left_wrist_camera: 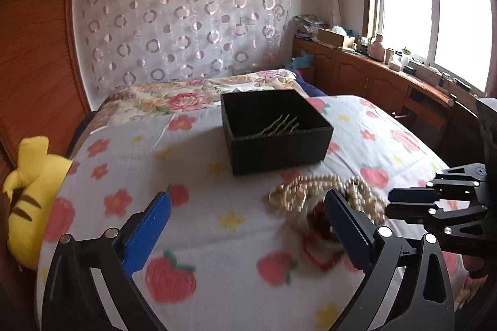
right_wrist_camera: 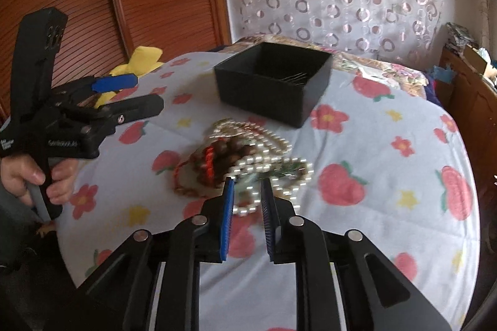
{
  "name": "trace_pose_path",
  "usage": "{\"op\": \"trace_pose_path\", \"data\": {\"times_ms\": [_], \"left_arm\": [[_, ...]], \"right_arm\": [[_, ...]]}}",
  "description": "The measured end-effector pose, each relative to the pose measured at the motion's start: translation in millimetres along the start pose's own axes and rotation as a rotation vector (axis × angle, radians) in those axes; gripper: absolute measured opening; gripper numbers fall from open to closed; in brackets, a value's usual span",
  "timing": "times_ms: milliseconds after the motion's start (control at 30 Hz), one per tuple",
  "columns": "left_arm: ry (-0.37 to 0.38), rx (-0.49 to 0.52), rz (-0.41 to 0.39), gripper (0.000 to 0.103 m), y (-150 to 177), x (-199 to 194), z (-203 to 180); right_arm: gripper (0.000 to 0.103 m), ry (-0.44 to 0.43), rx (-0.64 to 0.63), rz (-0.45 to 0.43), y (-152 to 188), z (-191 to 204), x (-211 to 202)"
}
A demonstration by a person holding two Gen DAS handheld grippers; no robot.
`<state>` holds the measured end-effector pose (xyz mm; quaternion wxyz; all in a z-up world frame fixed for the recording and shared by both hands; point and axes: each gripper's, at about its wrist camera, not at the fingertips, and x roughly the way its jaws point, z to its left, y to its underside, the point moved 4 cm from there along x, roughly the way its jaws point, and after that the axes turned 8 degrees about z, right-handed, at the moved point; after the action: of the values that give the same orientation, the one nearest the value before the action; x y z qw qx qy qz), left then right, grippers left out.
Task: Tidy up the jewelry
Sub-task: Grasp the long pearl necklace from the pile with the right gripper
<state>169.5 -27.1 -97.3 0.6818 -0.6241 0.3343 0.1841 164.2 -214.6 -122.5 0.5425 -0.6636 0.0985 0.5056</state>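
The right claw (right_wrist_camera: 247, 191) stood with its blue-padded jaws a narrow way apart, gripping nothing, tilted down at the near edge of a tangled heap of jewelry (right_wrist_camera: 248, 163) on the bed. A loop of the white pearl-bead strand (right_wrist_camera: 264, 160) lay in the slot between the pads, though I could not tell whether either pad touched it. The heap sat straight ahead of that claw and just beyond its tips, so the right hand was plainly the nearer one.

The left claw (left_wrist_camera: 248, 225) was spread wide and empty. It hung over bare quilt with the heap off toward its right finger, partly behind it. From the right wrist view, a person's hand (right_wrist_camera: 37, 178) held its black handle off to the left.

The heap ran roughly across the right claw's line, left to right, with no single clean axis. It mixed white pearls, dark brown wooden beads (right_wrist_camera: 230, 154), something red (right_wrist_camera: 208, 163) and a thin reddish-gold cord (right_wrist_camera: 183, 191) trailing off the left side. I judged that the strands would drag one another if lifted.

Beyond the heap stood the open black square box (right_wrist_camera: 273, 82), upright on the white quilt printed with red strawberries and flowers (right_wrist_camera: 388, 222). A few pale thin pieces (left_wrist_camera: 281, 127) lay in its bottom; what they were was unclear. A yellow plush toy (left_wrist_camera: 28, 191) rested at the bed's edge.
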Motion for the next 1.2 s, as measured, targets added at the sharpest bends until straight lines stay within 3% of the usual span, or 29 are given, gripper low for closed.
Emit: {"op": "trace_pose_path", "data": {"times_ms": [133,567,600,633,1200], "left_arm": [[0.013,-0.007,-0.002,0.095,12,-14,6],[0.036,-0.024,0.010,0.095,27,-22,8],[0.035,-0.023,0.010,0.095,28,-21,8],[0.036,-0.022,0.013,0.095,29,-21,6],[0.036,-0.005,0.076,0.095,43,-7,-5]], "right_arm": [[0.020,-0.019,-0.022,0.016,1,14,6],[0.022,0.060,-0.070,0.088,4,19,26],[0.011,0.063,-0.078,0.089,4,20,26],[0.009,0.066,-0.084,0.090,4,20,26],[0.008,0.105,-0.044,-0.168,-30,-7,-76]]}}
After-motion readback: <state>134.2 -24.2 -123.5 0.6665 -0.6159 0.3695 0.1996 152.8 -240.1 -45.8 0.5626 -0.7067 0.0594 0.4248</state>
